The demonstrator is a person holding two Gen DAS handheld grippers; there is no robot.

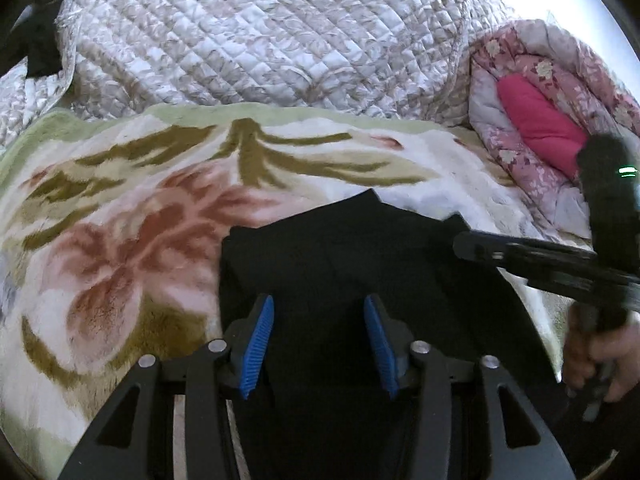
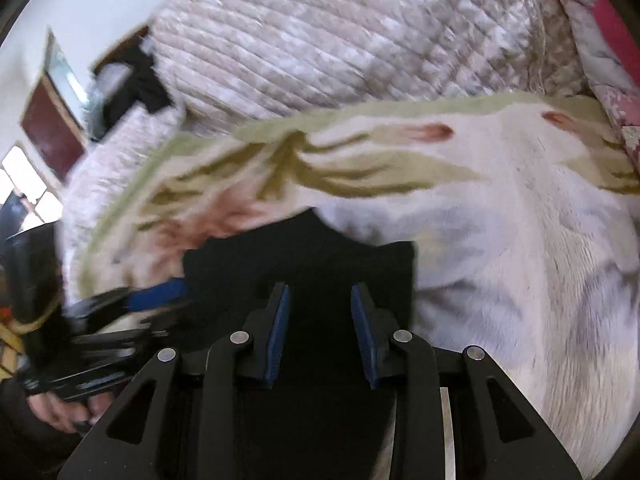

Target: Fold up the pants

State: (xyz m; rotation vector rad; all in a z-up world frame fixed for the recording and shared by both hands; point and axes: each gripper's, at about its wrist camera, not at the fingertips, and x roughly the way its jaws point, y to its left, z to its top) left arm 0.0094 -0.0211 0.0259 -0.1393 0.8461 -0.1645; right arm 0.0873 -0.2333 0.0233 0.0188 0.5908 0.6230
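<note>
Two views: both look forward along a pair of blue-padded fingers, down onto a bed.
Pants (image 1: 340, 248): black, lying on the floral blanket (image 1: 120, 208); the far edge shows two squared corners and a raised peak between them. The near part runs under the tool bodies and out of the bottom of each view, so the full outline cannot be made out.
Fabric detail: seams, waistband and leg ends are lost in the uniform black.
Left gripper (image 1: 319, 344): jaws well apart, pads above the dark cloth; nothing is seen pinched between them. Whether the tips touch the cloth cannot be told.
Right gripper (image 2: 320, 334): jaws apart with a narrower gap, again over black cloth, no fold visibly clamped. In the left view it enters from the right edge, blurred, its tip near the pants' right corner.
Hands: each is cut off at the frame edge, gripping a handle.
Quilted cover (image 1: 260, 32): pale, heaped beyond the blanket.
Pink floral quilt (image 1: 532, 92): bunched at the right, partly hidden by the right tool.
Right view: smeared throughout; room items at far left unreadable.
</note>
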